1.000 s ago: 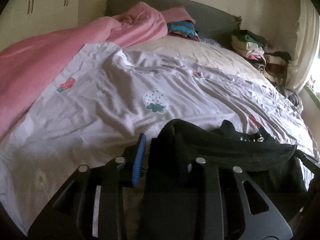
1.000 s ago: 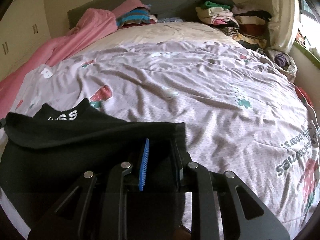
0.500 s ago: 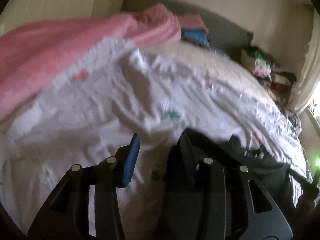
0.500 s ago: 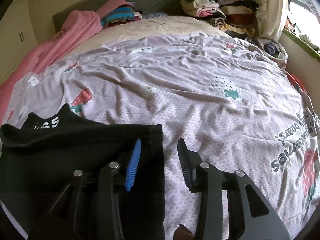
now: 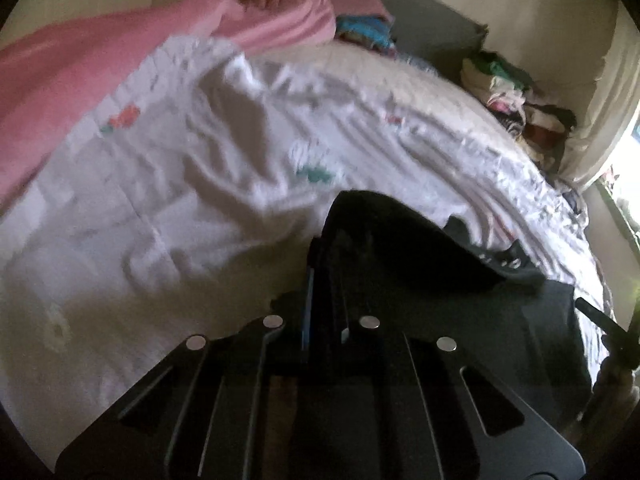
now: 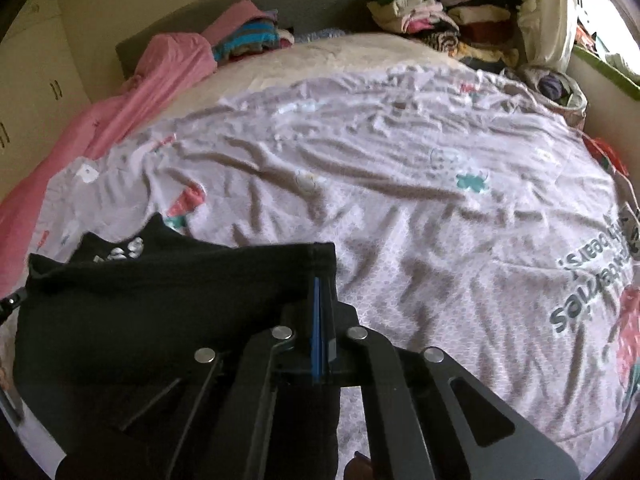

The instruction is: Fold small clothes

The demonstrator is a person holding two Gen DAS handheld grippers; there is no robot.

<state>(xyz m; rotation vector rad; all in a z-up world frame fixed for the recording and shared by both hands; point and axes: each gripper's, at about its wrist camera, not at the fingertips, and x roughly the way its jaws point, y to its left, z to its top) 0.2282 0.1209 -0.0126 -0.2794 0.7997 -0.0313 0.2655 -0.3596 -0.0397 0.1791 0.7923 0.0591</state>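
A black garment [image 6: 168, 304] with white lettering lies at the near edge of the bed on a pale strawberry-print sheet [image 6: 400, 200]. My right gripper [image 6: 322, 292] is shut on the garment's right corner, the blue pads pressed together over the hem. In the left wrist view the same black garment [image 5: 420, 272] bunches up over my left gripper [image 5: 320, 276], which is shut on its left edge. That view is blurred. The other gripper's tip shows at the far right [image 5: 600, 316].
A pink blanket [image 5: 80, 80] is heaped along the left side of the bed. Stacks of folded clothes [image 6: 440, 28] sit at the headboard on the right, and a striped pile [image 6: 248, 40] in the middle. A window is at the right.
Both grippers stood open half a second ago, beside the garment's edges. Now both have shut on the black cloth, and the left corner is lifted into a hump.
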